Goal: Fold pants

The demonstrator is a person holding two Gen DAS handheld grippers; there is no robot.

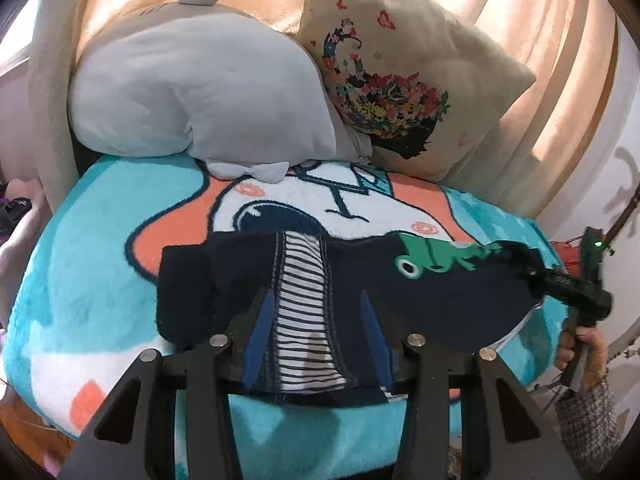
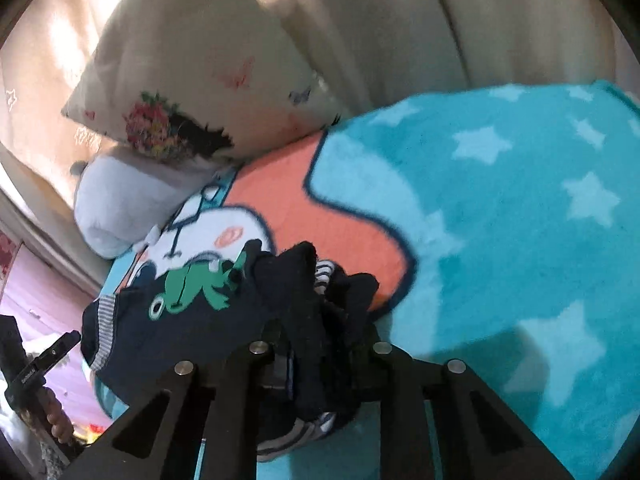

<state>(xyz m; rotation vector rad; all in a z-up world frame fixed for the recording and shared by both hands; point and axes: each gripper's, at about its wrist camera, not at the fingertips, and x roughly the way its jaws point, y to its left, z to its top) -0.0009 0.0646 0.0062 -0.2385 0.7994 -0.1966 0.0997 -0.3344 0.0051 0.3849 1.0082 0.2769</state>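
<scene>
Small navy pants (image 1: 440, 304) with a striped lining and a green frog print (image 1: 436, 258) lie on a turquoise cartoon blanket (image 1: 100, 248). My left gripper (image 1: 316, 312) is shut on the pants' near edge at the striped part. My right gripper (image 1: 532, 270) shows at the right, shut on the pants' far end. In the right wrist view the right gripper (image 2: 320, 320) pinches bunched navy cloth (image 2: 304, 280); the frog print (image 2: 192, 286) lies to its left.
A grey plush toy (image 1: 192, 96) and a beige flowered pillow (image 1: 392, 80) lean against peach curtains (image 1: 560, 40) at the back. The star-patterned blanket part (image 2: 520, 200) spreads to the right. A hand (image 2: 56, 416) holds the left gripper's handle.
</scene>
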